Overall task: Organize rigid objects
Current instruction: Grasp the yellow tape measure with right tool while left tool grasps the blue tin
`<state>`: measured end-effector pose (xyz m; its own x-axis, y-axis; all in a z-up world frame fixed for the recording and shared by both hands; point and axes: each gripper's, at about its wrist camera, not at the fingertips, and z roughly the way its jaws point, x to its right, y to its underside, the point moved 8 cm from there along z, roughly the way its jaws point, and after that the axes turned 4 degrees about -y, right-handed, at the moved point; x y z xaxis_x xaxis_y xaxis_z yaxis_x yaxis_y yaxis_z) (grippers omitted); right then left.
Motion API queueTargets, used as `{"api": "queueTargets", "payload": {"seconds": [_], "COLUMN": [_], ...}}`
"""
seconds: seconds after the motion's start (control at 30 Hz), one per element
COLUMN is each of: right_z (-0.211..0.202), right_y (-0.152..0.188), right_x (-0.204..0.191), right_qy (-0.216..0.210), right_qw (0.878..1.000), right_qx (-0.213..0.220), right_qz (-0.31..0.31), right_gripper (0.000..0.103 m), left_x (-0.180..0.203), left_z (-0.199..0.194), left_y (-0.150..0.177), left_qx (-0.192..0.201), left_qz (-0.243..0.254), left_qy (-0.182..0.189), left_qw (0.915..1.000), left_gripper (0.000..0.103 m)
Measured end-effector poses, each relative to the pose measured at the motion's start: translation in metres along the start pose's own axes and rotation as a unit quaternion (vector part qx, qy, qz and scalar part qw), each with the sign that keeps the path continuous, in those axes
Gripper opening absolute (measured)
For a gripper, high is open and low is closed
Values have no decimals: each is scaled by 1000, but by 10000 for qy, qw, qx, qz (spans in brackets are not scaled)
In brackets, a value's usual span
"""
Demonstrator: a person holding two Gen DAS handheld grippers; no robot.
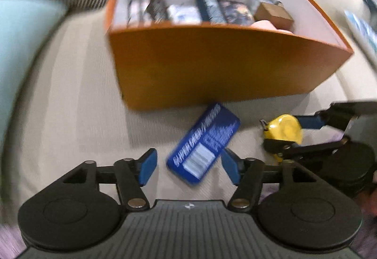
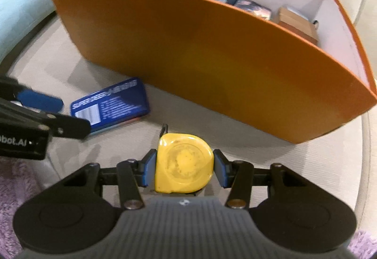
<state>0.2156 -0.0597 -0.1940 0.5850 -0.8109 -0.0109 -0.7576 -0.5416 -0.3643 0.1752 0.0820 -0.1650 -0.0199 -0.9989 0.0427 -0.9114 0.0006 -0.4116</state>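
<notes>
1. The right tool (image 2: 184, 170) pinches a yellow tape measure (image 2: 183, 164) between its blue pads, low over the beige cushion (image 2: 271, 155), just in front of the orange box (image 2: 212, 65).
2. The left tool (image 1: 188, 168) stands spread. A blue tin (image 1: 204, 144) lies flat on the cushion between its fingers, nearer the right pad; whether they touch is too blurred to tell.
3. The tin's long axis runs diagonally toward the box, so the left tool likely needs to square up across its narrow width.
4. The box, white inside, holds a row of similar tins (image 1: 188, 12) and a brown carton (image 1: 274, 14).
</notes>
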Motion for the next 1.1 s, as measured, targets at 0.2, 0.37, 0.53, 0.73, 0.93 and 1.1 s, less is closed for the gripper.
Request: {"api": "queueTargets", "payload": {"seconds": [0.2, 0.37, 0.53, 0.73, 0.93, 1.1], "right_z": [3, 7, 11, 11, 11, 9], "right_y": [-1, -4, -3, -3, -4, -1], "right_x": [5, 3, 4, 11, 12, 16], "right_qy": [6, -14, -94, -167, -109, -113], "right_qw": [9999, 10000, 9999, 9997, 9997, 9996], "right_qx": [-70, -48, -70, -134, -177, -248], "right_qz": [101, -17, -66, -115, -92, 32], "right_gripper": [52, 52, 52, 53, 58, 62], "left_x": [28, 26, 26, 37, 46, 47], "left_z": [18, 32, 40, 44, 41, 35], "left_y": [-11, -14, -14, -14, -11, -7], "left_qx": [53, -121, -180, -129, -17, -39], "left_qz": [1482, 1545, 1608, 1948, 2198, 2071], "left_qy": [-230, -86, 39, -133, -149, 106], "left_qw": [9887, 9879, 9868, 9807, 9754, 9783], "left_gripper": [83, 87, 87, 89, 73, 54]}}
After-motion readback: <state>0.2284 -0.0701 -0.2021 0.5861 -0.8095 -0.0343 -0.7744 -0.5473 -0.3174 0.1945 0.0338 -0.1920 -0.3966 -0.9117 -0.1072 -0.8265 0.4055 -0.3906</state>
